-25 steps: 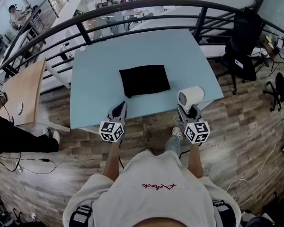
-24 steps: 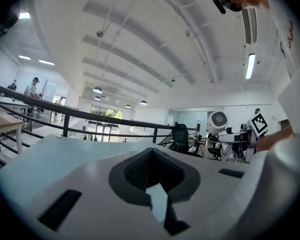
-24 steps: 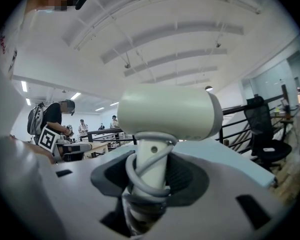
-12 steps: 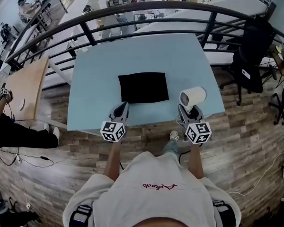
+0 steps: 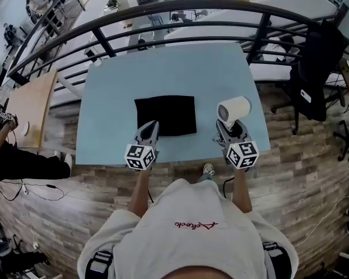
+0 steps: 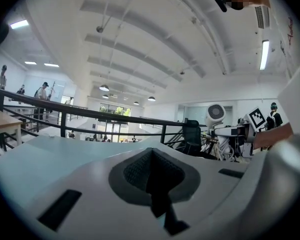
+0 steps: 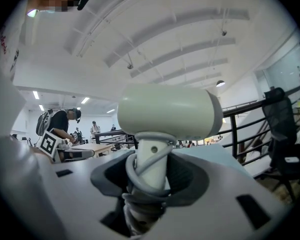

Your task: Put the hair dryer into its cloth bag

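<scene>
A black cloth bag [image 5: 165, 115] lies flat on the pale blue table [image 5: 163, 68], near its front edge. My left gripper [image 5: 149, 128] hovers at the bag's near left corner, its jaws shut with nothing between them. The white hair dryer [image 5: 232, 110] stands upright in my right gripper [image 5: 225, 131], whose jaws are shut on its cord-wrapped handle [image 7: 149, 170]. In the right gripper view the dryer's barrel [image 7: 167, 112] fills the middle. The dryer [image 6: 215, 115] also shows at the right of the left gripper view. It is held to the right of the bag, over the table's front right part.
A black metal railing [image 5: 180, 25] runs behind the table, with a drop to a lower floor beyond. A wooden desk [image 5: 29, 106] stands at the left and a black office chair [image 5: 317, 63] at the right. The floor is wood plank.
Both grippers moved forward over the table's front edge; the left now reaches the bag's near corner. The dryer travelled along in the right gripper.
</scene>
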`<state>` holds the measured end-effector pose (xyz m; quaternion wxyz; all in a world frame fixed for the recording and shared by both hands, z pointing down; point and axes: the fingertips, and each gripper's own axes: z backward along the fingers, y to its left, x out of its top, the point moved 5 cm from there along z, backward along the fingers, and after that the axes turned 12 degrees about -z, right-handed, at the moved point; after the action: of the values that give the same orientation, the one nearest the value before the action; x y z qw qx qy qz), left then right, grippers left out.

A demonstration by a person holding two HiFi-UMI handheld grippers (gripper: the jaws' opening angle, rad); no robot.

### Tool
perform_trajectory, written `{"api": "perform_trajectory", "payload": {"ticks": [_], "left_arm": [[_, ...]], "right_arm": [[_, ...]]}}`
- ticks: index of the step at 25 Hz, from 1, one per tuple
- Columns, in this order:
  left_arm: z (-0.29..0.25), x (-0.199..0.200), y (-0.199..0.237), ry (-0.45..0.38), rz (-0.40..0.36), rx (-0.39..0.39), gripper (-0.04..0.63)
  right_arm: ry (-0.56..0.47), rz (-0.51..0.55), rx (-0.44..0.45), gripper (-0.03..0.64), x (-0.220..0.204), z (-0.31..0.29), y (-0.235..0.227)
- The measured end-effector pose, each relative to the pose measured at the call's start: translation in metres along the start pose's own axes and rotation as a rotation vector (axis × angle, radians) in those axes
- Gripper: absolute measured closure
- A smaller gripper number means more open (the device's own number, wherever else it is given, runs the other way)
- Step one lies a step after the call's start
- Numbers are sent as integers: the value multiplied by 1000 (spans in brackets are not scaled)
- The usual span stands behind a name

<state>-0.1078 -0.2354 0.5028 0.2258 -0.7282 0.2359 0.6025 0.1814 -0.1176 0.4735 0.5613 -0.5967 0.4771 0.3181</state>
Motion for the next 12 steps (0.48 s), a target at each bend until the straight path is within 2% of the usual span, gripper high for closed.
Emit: {"api": "perform_trajectory", "payload": {"ticks": [12], "left_arm": [[-76,0,-41,47,16,92,588]], "right_arm": [[56,42,124,420,32,-25,-80]]}}
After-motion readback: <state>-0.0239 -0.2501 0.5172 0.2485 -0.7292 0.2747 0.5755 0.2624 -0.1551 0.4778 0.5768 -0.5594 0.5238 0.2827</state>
